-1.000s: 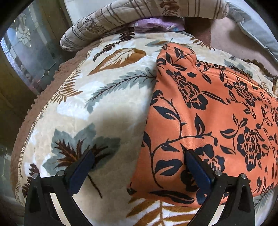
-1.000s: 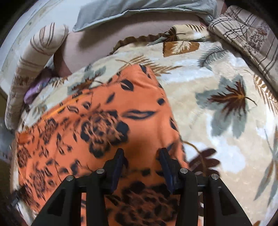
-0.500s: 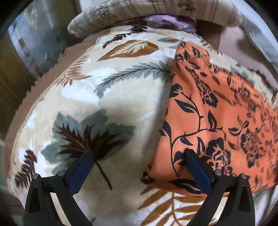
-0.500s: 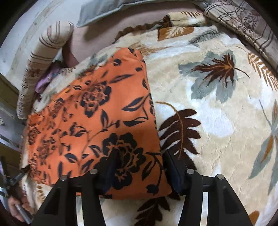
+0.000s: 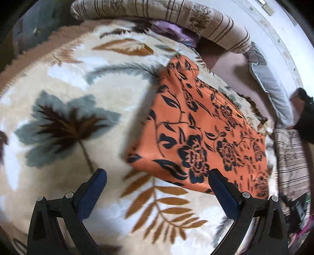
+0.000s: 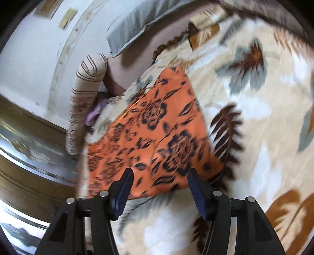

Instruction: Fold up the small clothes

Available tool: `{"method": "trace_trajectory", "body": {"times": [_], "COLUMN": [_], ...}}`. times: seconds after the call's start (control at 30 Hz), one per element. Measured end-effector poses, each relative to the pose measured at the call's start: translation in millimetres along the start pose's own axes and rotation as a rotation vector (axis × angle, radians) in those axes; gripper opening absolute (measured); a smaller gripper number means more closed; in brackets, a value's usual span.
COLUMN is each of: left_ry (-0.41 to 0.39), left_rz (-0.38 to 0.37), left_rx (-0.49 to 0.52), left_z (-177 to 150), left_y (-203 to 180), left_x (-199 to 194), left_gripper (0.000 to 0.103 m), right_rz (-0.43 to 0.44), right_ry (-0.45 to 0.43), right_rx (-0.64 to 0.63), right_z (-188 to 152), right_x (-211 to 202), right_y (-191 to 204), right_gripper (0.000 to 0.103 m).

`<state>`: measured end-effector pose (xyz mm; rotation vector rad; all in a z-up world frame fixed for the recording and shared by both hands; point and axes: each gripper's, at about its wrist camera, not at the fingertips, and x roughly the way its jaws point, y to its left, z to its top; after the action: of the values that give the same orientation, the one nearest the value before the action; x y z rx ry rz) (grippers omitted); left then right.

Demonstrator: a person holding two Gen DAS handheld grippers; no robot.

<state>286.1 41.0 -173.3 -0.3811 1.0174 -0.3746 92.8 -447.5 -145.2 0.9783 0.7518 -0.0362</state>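
Left gripper (image 5: pixel 156 177): I see its jaws spread wide and empty, hanging over the leaf-print blanket (image 5: pixel 64 82); the right-hand blue pad (image 5: pixel 222 191) overlaps the near edge of the cloth in view, but I can't tell if it touches.
Right gripper (image 6: pixel 160 181): released; my jaws have just been opening, nothing pinched between them, though the cloth's near edge shows in the gap between the pads.
Orange floral garment (image 5: pixel 198 125): lies folded into a flat oblong on the blanket, well out in front of both grippers, its far narrow end toward the striped bolster (image 5: pixel 176 17).
Same garment, right view (image 6: pixel 157 127): flat, free of both pads.
Grey pillow (image 6: pixel 135 25): beyond the blanket's far edge.
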Motion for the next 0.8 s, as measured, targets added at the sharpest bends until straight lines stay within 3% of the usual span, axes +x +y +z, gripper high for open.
{"method": "trace_trajectory", "body": {"times": [0.13,0.23,0.33,0.37,0.5,0.57,0.67,0.73,0.8], "left_ry": [0.018,-0.012,-0.035,-0.04,-0.053,-0.053,-0.074,-0.09,-0.113], "left_rz": [-0.109,-0.116,-0.079,-0.065,-0.077,-0.114,-0.128,-0.111,-0.094], "left_rx": [-0.054,-0.052,-0.039,-0.044,-0.075,-0.102,-0.112,-0.091,-0.074], "left_z": [2.8,3.0,6.8,8.2,9.7,10.8,10.4,9.9,10.2], "left_y": [-0.8,-6.7,-11.3,-11.3,-8.1,-5.9,-8.0,-11.9,-15.3], "left_x": [13.3,16.2,25.0,28.9,31.5,32.6,32.0,31.3,29.3], "left_gripper": [0.101,0.081,0.046,0.043,0.045,0.061,0.063,0.061,0.042], "right_rz": [0.03,0.036,0.039,0.035,0.016,0.002,0.019,0.018,0.017], "right_ry": [0.028,0.056,0.092,0.105,0.134,0.138,0.126,0.099,0.06], "right_rx": [0.034,0.068,0.1,0.104,0.132,0.161,0.21,0.226,0.247], "right_z": [-7.5,-9.6,-11.3,-12.5,-16.8,-18.0,-17.8,-16.5,-14.2], "right_x": [4.6,13.6,26.4,31.5,43.9,47.2,45.0,42.0,39.3], "right_y": [-5.0,-11.2,-16.1,-16.8,-23.2,-29.6,-38.9,-42.3,-46.1], "right_gripper": [0.061,0.061,0.061,0.061,0.061,0.061,0.061,0.061,0.061]}}
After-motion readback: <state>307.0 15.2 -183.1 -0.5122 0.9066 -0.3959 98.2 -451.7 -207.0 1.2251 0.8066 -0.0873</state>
